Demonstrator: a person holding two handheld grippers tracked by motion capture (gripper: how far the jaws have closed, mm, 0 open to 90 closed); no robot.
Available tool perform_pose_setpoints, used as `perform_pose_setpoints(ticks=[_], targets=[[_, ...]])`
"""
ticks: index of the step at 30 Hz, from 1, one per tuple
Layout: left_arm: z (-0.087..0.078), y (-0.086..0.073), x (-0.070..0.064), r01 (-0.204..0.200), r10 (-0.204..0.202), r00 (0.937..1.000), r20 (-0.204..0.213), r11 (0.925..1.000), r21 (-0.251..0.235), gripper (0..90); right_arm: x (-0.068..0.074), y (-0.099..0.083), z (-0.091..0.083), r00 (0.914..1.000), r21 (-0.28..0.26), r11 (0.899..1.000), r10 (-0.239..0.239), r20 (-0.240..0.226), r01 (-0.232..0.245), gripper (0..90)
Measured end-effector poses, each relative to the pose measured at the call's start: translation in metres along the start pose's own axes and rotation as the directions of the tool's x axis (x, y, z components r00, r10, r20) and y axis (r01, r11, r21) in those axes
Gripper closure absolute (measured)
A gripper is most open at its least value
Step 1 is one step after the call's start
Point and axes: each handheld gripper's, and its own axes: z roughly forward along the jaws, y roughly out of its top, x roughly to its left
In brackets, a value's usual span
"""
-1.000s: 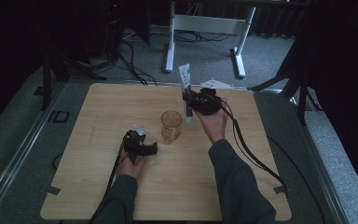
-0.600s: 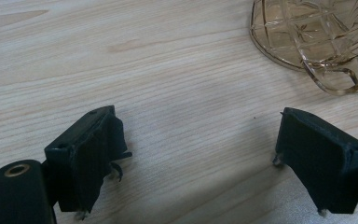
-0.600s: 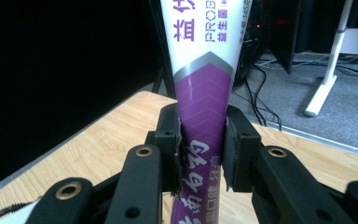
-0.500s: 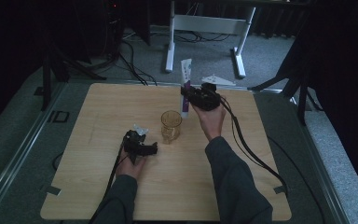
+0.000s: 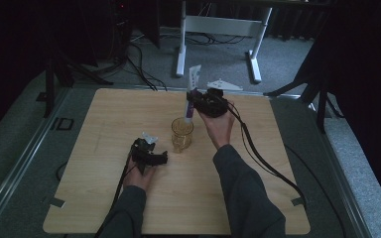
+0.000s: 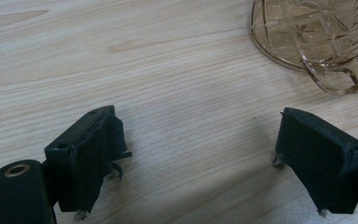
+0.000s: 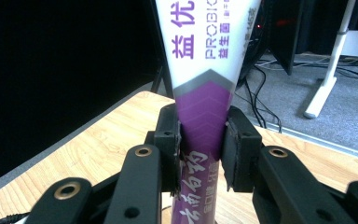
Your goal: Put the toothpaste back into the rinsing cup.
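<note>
A glass mug (image 5: 181, 134) stands near the middle of the table (image 5: 94, 188). A tube (image 5: 192, 96) stands upright just behind the mug, toward the far edge, clamped in the right gripper (image 5: 198, 101). The left gripper (image 5: 162, 157) rests on the table left of the mug and nearer the front edge, apart from it.

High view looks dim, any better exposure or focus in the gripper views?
High view: dim, dark surround, amber glass mug small. Left gripper view: evenly lit, wood grain sharp, soft shadow between the fingers. Right gripper view: tube sharp and bright, black backdrop at left.
</note>
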Motion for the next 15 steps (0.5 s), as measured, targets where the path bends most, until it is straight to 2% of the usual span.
perform_pose_setpoints(ticks=[9, 15], targets=[[0.0, 0.0, 0.0, 0.0, 0.0, 1.0, 0.0, 1.0, 0.001, 12.9, 0.005, -0.005, 0.007, 1.0, 0.016, 1.0, -0.007, 0.002, 0.007, 70.9], [0.0, 0.0, 0.0, -0.001, 0.001, 1.0, 0.0, 1.0, 0.001, 12.9, 0.01, -0.014, 0.011, 0.9992, 0.053, 0.998, -0.039, 0.011, 0.039, 70.9]])
